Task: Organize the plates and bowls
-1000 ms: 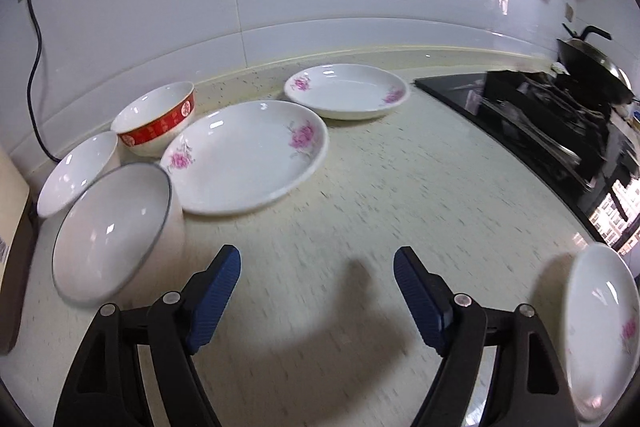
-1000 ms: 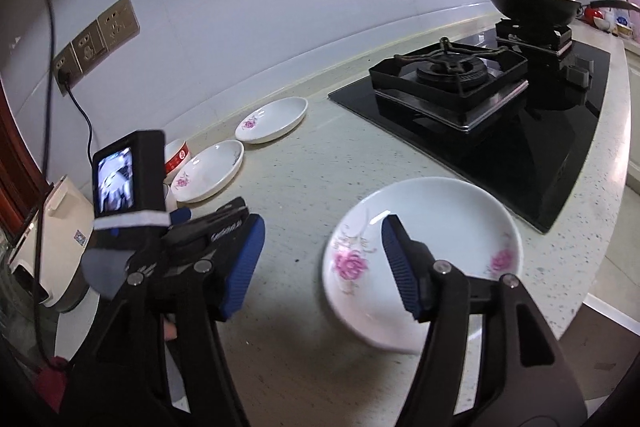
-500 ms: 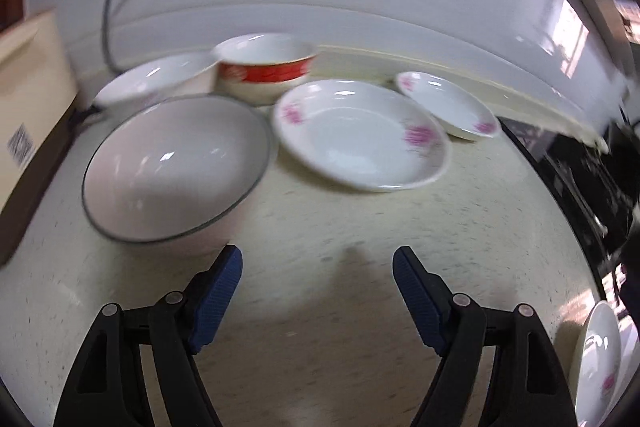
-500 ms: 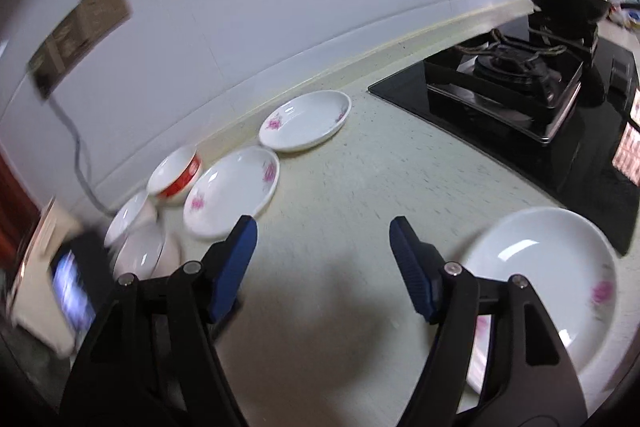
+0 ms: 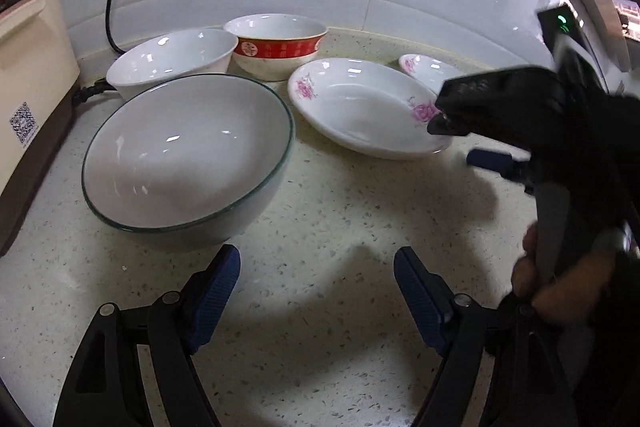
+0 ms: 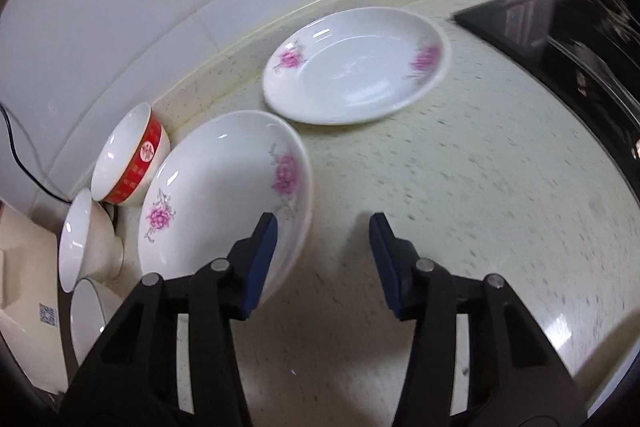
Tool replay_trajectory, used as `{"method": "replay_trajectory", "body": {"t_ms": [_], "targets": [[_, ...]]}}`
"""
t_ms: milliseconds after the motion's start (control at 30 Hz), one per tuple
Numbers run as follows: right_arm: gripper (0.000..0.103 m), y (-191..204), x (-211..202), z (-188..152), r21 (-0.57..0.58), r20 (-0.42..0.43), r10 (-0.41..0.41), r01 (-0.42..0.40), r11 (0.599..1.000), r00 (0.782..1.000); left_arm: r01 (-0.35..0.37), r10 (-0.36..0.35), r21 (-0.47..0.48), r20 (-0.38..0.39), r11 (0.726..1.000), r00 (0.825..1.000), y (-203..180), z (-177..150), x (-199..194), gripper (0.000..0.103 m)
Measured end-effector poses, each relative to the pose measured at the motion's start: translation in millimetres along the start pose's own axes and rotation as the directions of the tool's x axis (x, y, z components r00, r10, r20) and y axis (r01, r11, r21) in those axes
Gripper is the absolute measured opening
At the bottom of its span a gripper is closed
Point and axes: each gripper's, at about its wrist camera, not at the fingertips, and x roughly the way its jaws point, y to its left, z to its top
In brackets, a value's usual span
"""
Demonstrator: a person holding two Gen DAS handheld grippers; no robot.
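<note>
The left gripper hung open over the bare worktop, the green-rimmed bowl at eleven o'clock. The right gripper had just been closing, its fingers gripping nothing, the near floral plate's rim just beside the left one.

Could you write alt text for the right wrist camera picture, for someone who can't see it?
Seen from above, the right gripper hangs open over a speckled counter, its near pad over the rim of a white flowered plate. A second flowered plate lies beyond, with a red-banded bowl and a white bowl by the wall.
</note>
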Motion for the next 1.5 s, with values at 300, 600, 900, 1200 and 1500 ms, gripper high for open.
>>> {"method": "replay_trajectory", "body": {"t_ms": [300, 600, 900, 1200, 1500], "targets": [[0.02, 4, -30, -29, -0.158, -0.002, -0.085, 0.084, 0.984, 0.996, 0.019, -0.019, -0.003, -0.005, 1.0, 1.0, -1, -4, -5, 0.083], [0.022, -28, -86, -85, -0.159, 0.068, -0.17, 0.179, 0.971, 0.983, 0.204, -0.2, -0.144, 0.045, 0.968, 0.979, 14, -9, -31, 0.081], [0.023, -28, -123, -138, -0.252, 0.093, -0.163, 0.182, 0.951, 0.982, 0.206, -0.21, -0.117, -0.028, 0.972, 0.977, 8, -8, -17, 0.081], [0.028, -34, -138, -161, -0.241, 0.054, -0.044, 0.056, 0.969, 0.998, 0.098, -0.097, 0.028, -0.046, 0.995, 0.994, 5, -26, -26, 0.046], [0.041, -31, -135, -164, -0.197, 0.043, 0.002, 0.007, 0.98, 0.999, 0.088, -0.086, 0.135, -0.022, 0.987, 0.996, -7, -31, -28, 0.028]]}}
